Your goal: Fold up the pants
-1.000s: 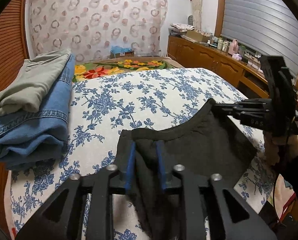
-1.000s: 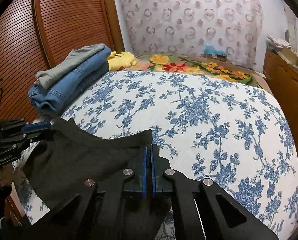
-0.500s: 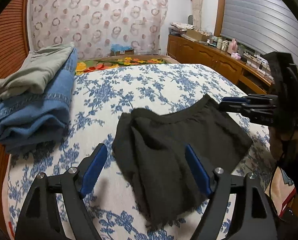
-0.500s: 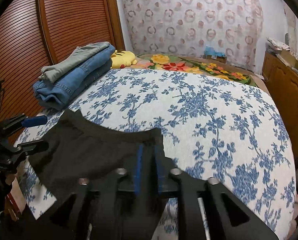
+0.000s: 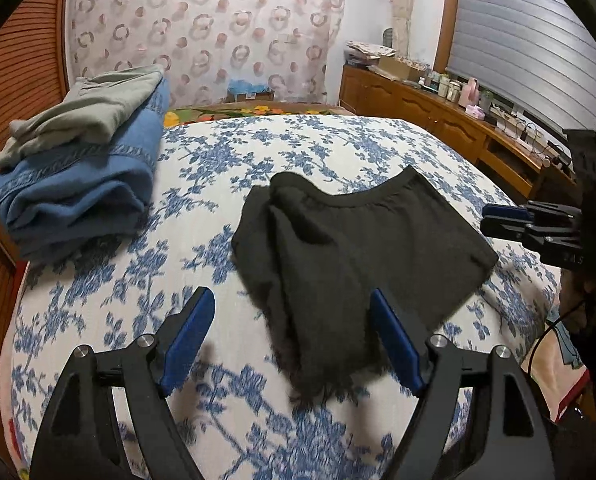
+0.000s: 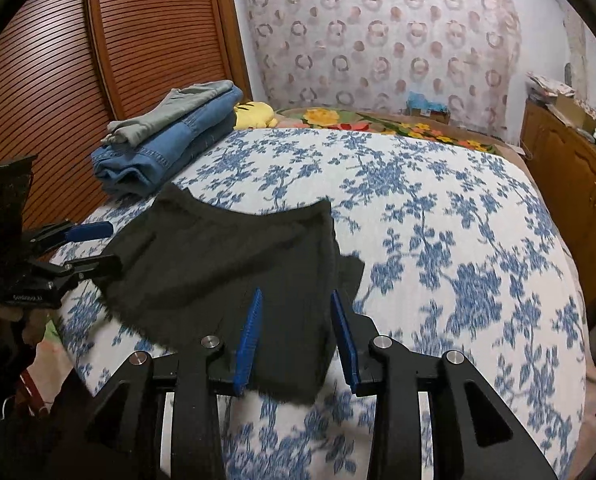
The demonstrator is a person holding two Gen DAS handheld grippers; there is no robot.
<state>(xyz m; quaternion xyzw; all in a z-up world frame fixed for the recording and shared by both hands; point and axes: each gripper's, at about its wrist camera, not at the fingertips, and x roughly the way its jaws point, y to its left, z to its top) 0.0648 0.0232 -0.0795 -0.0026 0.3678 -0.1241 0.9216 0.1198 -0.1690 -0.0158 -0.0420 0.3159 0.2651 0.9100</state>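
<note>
The pants [image 5: 361, 248] are lying on the bed [image 5: 337, 144], just before your two grippers. Behind them to the left, a stack of clothes [image 5: 82, 176] is sitting at the bed's edge. A cabinet [image 5: 437, 120] is standing along the right side.

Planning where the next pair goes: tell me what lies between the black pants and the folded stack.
Only bare floral bedspread separates the black pants from the folded jeans stack, clearest in the left wrist view.
</note>
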